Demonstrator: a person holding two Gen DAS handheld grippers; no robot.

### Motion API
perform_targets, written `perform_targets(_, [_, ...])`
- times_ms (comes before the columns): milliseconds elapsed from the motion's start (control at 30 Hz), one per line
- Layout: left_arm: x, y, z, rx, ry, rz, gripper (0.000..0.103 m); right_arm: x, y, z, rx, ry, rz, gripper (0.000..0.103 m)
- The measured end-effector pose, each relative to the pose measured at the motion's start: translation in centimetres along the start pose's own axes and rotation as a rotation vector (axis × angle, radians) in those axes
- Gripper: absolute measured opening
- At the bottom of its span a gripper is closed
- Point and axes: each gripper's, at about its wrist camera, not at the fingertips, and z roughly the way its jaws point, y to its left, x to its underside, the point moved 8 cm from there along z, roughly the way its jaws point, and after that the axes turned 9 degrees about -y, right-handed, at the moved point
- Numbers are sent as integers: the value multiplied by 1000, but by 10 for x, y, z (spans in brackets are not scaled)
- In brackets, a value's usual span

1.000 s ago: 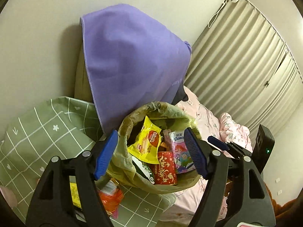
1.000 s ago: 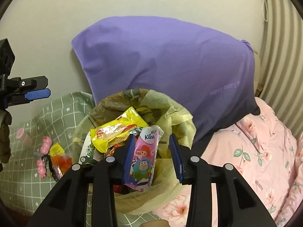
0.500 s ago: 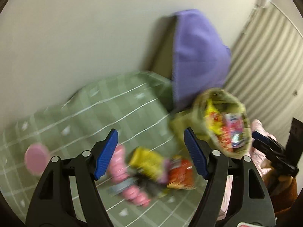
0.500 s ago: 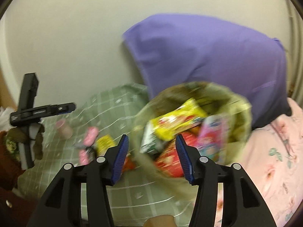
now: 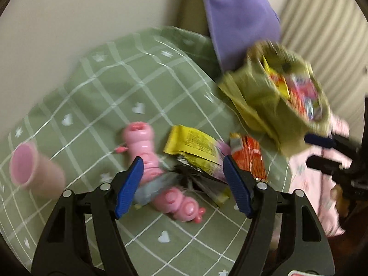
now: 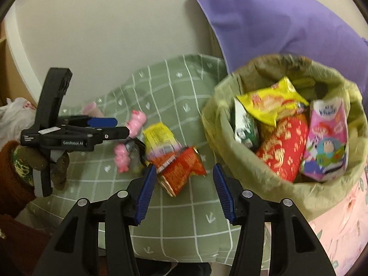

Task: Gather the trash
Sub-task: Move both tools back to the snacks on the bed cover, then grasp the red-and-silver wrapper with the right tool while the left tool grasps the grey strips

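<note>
An olive trash bag (image 6: 220, 142) (image 5: 253, 101) stands open on the bed, holding a yellow snack packet (image 6: 271, 103), a red packet (image 6: 283, 149) and a pink tissue pack (image 6: 326, 140). Left of it, loose on the green checked blanket (image 5: 110, 80) (image 6: 184, 218), lie a yellow wrapper (image 5: 195, 145) (image 6: 158, 138) and an orange-red wrapper (image 5: 249, 158) (image 6: 184, 172). My left gripper (image 5: 182, 184) (image 6: 110, 126) hangs over the yellow and black wrappers; its jaws are closing, pads not touching them. My right gripper (image 6: 184, 181) (image 5: 315, 151) is open just below the orange-red wrapper.
Pink pig toys (image 5: 140, 142) (image 6: 136, 122) lie among the wrappers, and a pink cup (image 5: 30, 168) sits further left. A purple pillow (image 6: 287, 16) leans on the wall behind the bag. Pink floral bedding (image 6: 340, 230) is at right, a curtain (image 5: 322, 27) beyond.
The right gripper let go of the pink tissue pack, which now sits in the bag, and opened wider. Both grippers swung left and down from the bag to the wrapper pile.
</note>
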Motion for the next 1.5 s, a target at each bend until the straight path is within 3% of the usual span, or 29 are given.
perform_targets(67, [7,-11,15,-10,50,65,54,7,-3,2,8,19,9,49])
perform_targets(200, [28,-22,23,-6,114,119,26,17,-4,7,10,45,-8,49])
perform_targets(300, [39,-19,6,1,102,78,22,17,2,13,-9,38,-24,49])
perform_targets(467, [41,7,-30,-37,31,-73,17,6,28,38,-87,27,-85,49])
perform_targets(667, [48,52,-71,-154,-24,-203,17,-9,69,83,-144,30,-236,49])
perform_targets(800, [60,77,-77,-203,-20,-276,20,-15,74,114,-86,82,-276,39])
perform_targets(833, [63,79,-80,-204,-22,-283,24,-17,71,111,-69,69,-265,39])
perform_targets(900, [69,84,-86,-203,-41,-301,43,-17,61,99,-36,39,-237,39])
perform_targets(1033, [77,92,-88,-182,-68,-379,45,-2,27,94,88,38,-127,39])
perform_targets(1167, [77,88,-87,-202,-75,-350,49,4,18,84,130,-3,-114,39])
perform_targets(1267, [77,85,-91,-209,-91,-329,51,5,19,72,79,-33,-62,39])
perform_targets(1367, [76,86,-94,-216,-109,-319,54,-3,18,42,49,-126,-39,39])
perform_targets(1500, [75,93,-98,-218,-140,-344,57,3,7,39,42,-85,27,42])
